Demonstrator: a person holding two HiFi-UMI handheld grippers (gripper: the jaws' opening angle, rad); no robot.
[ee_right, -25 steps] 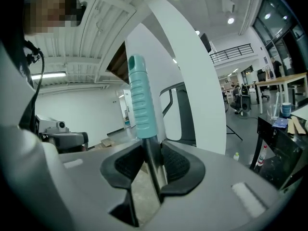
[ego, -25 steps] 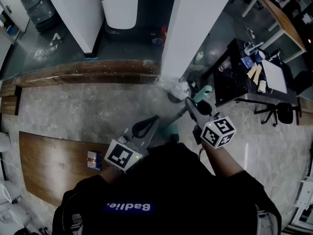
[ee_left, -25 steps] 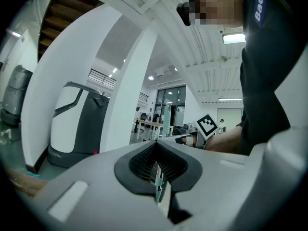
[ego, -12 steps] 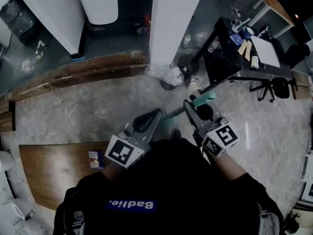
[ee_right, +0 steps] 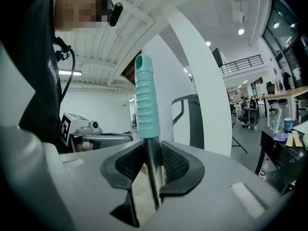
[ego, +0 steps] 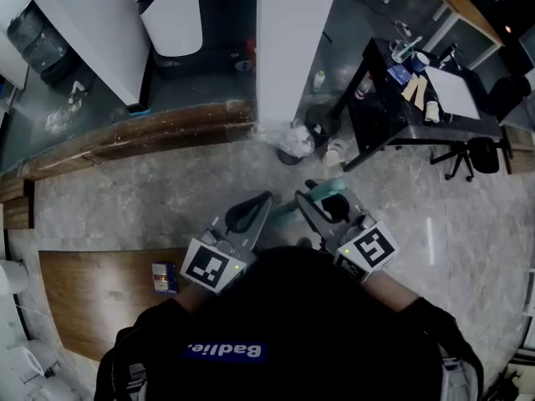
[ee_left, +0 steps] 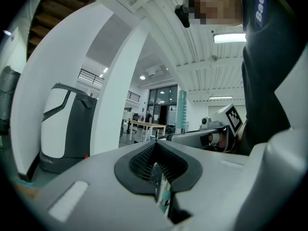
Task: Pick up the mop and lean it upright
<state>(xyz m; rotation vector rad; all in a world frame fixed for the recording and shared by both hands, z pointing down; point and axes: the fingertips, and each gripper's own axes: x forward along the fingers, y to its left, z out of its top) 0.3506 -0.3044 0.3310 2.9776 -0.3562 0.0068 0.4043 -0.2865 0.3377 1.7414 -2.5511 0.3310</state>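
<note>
moved: right hand-held gripper [ee_right: 150, 170] nearer left hand-held gripper [ee_left: 156, 165] | both clamped tight on mop pole [ee_right: 145, 105]

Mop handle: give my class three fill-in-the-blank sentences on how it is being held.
The ribbed grip is ____ in colour.
The right gripper is clamped on the metal pole just ____ that grip.
The left gripper clamps the same pole, so ____ grippers hold it.
Missing words: teal; below; two.
</note>
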